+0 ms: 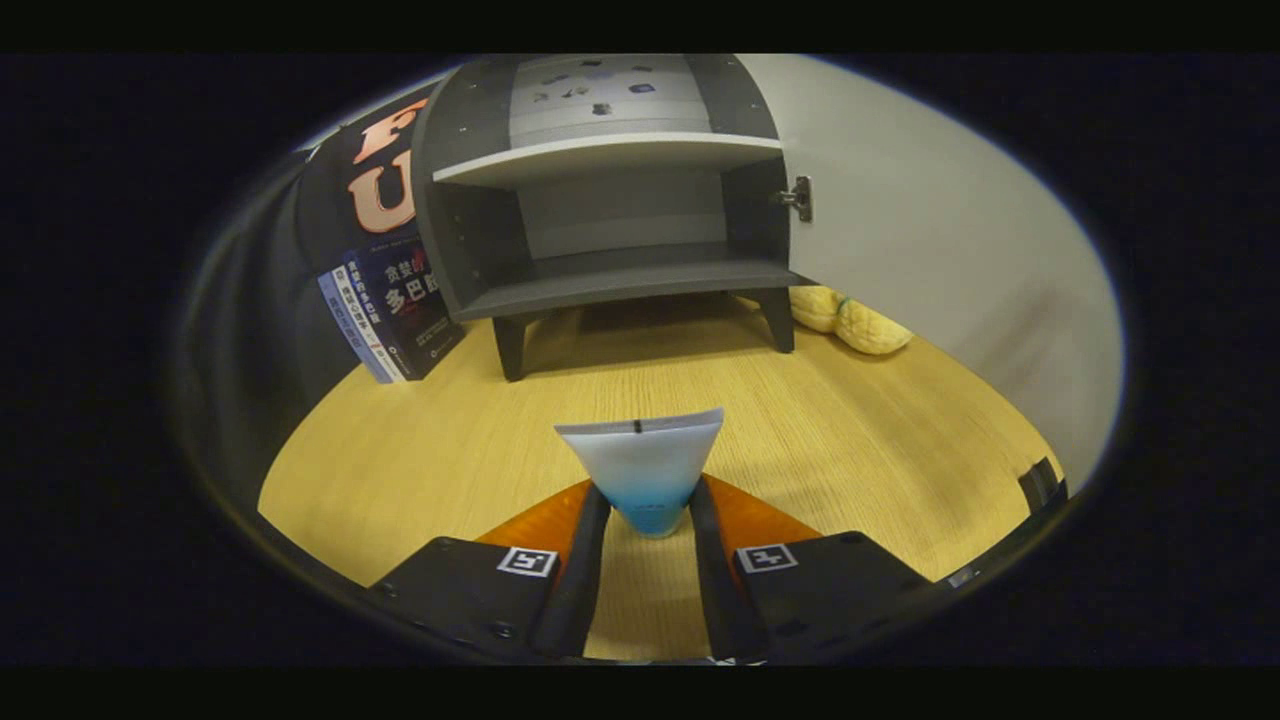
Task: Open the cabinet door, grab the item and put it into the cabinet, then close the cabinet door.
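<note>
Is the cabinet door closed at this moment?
No, the cabinet stands open, its door swung aside on the hinge, while the claw grips the tube.

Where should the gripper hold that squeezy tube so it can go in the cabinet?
Probably right where the gripper has the tube: low on its round blue end, one finger on each side, coming from the front. Its flat crimped end fans wide toward the open cabinet, so it is harder to pinch.

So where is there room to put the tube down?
The tongs hold the tube. The cabinet stands open, both shelves bare. The table is free between the tongs and the cabinet legs. It is crowded left by the books and right by the yellow things.
</note>
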`<state>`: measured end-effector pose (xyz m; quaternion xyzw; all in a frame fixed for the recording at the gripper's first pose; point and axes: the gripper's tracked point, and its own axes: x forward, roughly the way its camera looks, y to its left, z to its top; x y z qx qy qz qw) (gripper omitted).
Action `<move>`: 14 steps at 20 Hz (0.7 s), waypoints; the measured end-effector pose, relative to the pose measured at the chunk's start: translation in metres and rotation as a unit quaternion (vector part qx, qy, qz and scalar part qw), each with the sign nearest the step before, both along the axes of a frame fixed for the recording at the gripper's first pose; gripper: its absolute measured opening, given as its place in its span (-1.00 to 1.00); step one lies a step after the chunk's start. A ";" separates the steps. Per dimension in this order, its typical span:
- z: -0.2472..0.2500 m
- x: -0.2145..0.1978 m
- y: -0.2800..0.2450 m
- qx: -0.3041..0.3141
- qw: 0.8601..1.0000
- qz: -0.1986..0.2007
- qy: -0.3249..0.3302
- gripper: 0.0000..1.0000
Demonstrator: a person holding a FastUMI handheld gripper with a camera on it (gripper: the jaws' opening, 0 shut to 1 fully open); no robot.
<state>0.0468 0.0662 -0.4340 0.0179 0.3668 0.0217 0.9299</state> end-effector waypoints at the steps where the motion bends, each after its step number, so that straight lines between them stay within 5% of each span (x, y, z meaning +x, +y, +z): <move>1: 0.020 0.005 0.005 0.010 1.000 0.006 -0.014 0.03; 10: 0.273 0.104 0.047 0.029 0.977 0.054 -0.205 0.02; 14: 0.344 0.164 0.065 0.059 0.964 0.057 -0.254 0.02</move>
